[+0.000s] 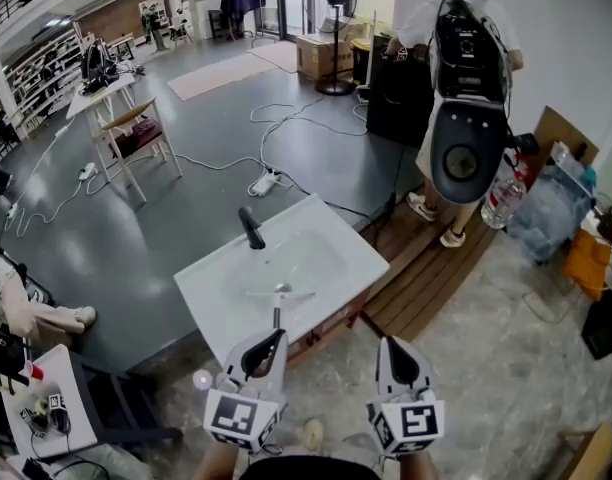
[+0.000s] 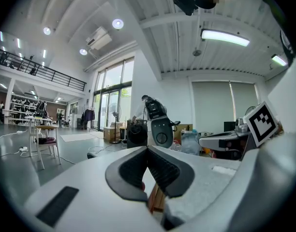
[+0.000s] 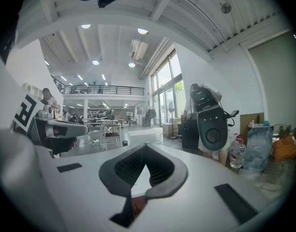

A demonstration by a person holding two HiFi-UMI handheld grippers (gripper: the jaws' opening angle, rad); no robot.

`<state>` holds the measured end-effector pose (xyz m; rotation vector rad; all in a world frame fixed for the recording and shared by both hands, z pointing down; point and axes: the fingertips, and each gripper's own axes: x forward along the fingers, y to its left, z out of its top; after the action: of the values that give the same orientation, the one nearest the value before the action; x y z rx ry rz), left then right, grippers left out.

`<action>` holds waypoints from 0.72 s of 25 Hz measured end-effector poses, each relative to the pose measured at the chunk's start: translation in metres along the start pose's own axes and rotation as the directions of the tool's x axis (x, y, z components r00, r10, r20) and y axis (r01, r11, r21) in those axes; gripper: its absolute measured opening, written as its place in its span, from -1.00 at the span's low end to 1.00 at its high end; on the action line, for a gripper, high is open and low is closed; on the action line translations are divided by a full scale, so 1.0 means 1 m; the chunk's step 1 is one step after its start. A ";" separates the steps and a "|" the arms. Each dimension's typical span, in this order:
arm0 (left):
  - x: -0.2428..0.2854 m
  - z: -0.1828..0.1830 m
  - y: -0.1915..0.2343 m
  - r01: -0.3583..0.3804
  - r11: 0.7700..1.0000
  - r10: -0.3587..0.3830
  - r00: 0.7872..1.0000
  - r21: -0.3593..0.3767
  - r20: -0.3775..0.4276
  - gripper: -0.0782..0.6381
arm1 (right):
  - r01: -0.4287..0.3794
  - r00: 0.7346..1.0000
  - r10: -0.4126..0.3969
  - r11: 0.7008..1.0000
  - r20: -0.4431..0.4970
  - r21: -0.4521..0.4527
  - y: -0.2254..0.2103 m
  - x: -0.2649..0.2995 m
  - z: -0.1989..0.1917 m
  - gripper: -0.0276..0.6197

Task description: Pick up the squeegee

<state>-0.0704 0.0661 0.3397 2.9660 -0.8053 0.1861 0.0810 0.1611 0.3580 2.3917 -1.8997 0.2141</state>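
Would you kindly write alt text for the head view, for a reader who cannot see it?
The left gripper and right gripper, both shut and empty, point toward a white washbasin with a black tap; a squeegee lies in its bowl. Beyond it, a person stands beside a black-and-white machine.

The left gripper (image 1: 277, 336) and right gripper (image 1: 385, 342) were held side by side, close in front of the person, pointing forward and nearly level. Each had its jaws closed together, tips meeting, with nothing between them.
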 end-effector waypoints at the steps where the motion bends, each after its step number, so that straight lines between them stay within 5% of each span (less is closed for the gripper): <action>1: 0.002 0.002 0.002 -0.001 1.000 0.001 1.000 0.003 0.006 -0.78 | -0.002 1.000 0.002 1.000 -0.006 0.000 0.001 0.003 -0.001 -0.92; 14: 0.050 0.002 0.047 -0.097 0.995 0.097 0.995 0.001 0.006 -0.77 | -0.091 0.996 0.091 0.996 0.013 -0.003 -0.010 0.085 0.004 -0.92; 18: 0.074 -0.005 0.064 -0.152 0.988 0.151 0.987 -0.024 -0.052 -0.77 | -0.151 0.989 0.151 0.989 0.007 0.002 -0.017 0.126 0.007 -0.92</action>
<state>-0.0403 -0.0258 0.3566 2.8617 -1.0190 0.2525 0.1260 0.0423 0.3715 2.2535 -2.0864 0.2172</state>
